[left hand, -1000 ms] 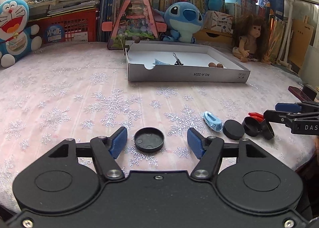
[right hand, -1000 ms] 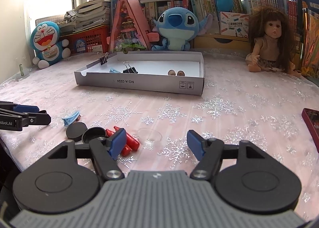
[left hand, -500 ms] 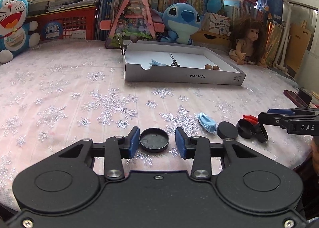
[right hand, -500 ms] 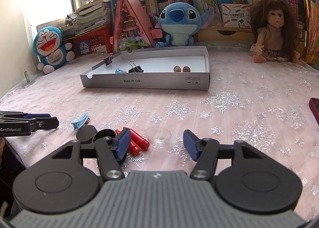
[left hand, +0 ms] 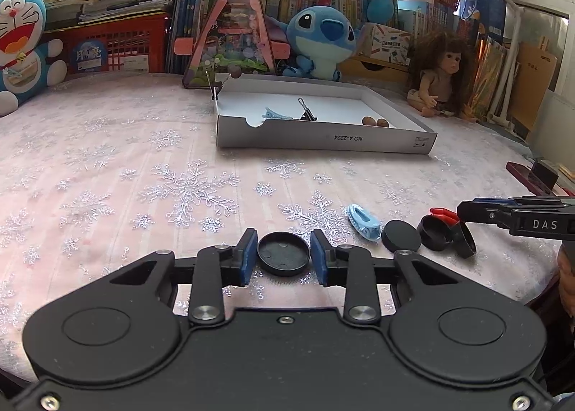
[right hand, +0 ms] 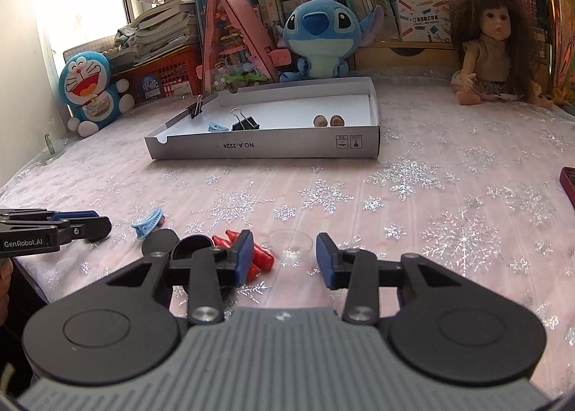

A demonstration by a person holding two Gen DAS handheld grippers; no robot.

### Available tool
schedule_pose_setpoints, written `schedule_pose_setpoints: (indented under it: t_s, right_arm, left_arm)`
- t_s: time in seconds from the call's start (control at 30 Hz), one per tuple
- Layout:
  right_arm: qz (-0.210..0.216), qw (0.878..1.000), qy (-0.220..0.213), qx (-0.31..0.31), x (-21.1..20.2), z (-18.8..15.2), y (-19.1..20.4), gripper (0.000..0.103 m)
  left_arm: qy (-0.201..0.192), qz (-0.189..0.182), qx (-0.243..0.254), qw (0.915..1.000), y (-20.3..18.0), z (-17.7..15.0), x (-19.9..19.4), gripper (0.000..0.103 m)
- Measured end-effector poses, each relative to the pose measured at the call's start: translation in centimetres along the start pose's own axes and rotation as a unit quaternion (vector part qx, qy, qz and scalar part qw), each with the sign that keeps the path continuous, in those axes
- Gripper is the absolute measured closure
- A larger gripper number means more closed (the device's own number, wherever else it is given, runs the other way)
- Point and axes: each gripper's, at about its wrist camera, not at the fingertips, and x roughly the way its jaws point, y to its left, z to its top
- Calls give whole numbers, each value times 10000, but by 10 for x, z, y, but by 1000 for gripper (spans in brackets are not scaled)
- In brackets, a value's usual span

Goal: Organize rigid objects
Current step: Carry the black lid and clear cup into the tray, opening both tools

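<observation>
As left hand-held gripper (left hand: 284, 258) clamps black lid (left hand: 284, 258), box (left hand: 323, 141) beyond

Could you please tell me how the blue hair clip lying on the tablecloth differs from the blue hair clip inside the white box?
The loose hair clip lies on the snowflake tablecloth beside a black lid, while the boxed hair clip rests inside the white box, next to a binder clip. The loose hair clip is close to the left gripper; the boxed one is far from it. Both are light blue.
</observation>
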Motion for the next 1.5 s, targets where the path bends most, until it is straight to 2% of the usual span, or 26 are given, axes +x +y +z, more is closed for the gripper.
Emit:
schedule_pose_setpoints:
  t_s: [0.1,0.97,1.5]
  right_arm:
    - [-11,10000,20,39,1,-1,-1,65]
    - [-192,9996,-192,-92,-2,7,1,65]
    - [-650,9964,-500,-232,1,37,-2,66]
  left_arm:
    - [-11,-15,2,10000,0,0,-1,73]
    - [-177,-5,44,9998,-3,18,1,73]
    - [-331,221,-1,9992,1,61,16,73]
